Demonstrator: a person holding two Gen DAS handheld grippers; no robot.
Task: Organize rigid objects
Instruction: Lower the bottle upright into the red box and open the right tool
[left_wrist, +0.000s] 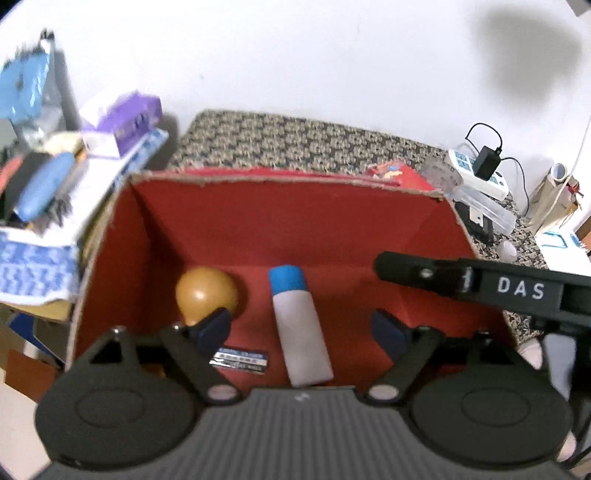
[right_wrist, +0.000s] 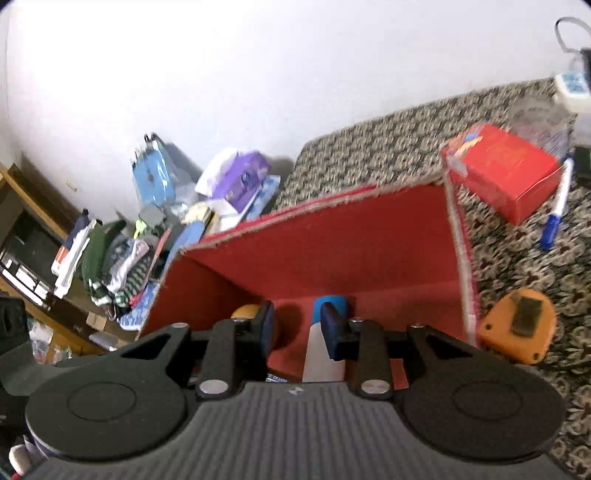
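A red open cardboard box (left_wrist: 258, 221) stands on a patterned cloth. Inside lie a white tube with a blue cap (left_wrist: 299, 328), a brown egg-shaped ball (left_wrist: 205, 291) and a small blue-and-silver packet (left_wrist: 240, 360). My left gripper (left_wrist: 301, 328) hovers open over the box, its fingers either side of the tube without touching it. My right gripper (right_wrist: 297, 328) is open and empty above the box (right_wrist: 332, 236); the tube (right_wrist: 325, 347) and ball (right_wrist: 245, 312) show behind its fingers. The right gripper's body (left_wrist: 480, 284) crosses the left wrist view.
An orange tape measure (right_wrist: 517, 328), a blue-capped marker (right_wrist: 557, 206) and a small red carton (right_wrist: 506, 170) lie on the cloth right of the box. A power strip with a charger (left_wrist: 480, 166) sits far right. Cluttered shelves with boxes and clothes (right_wrist: 122, 240) stand to the left.
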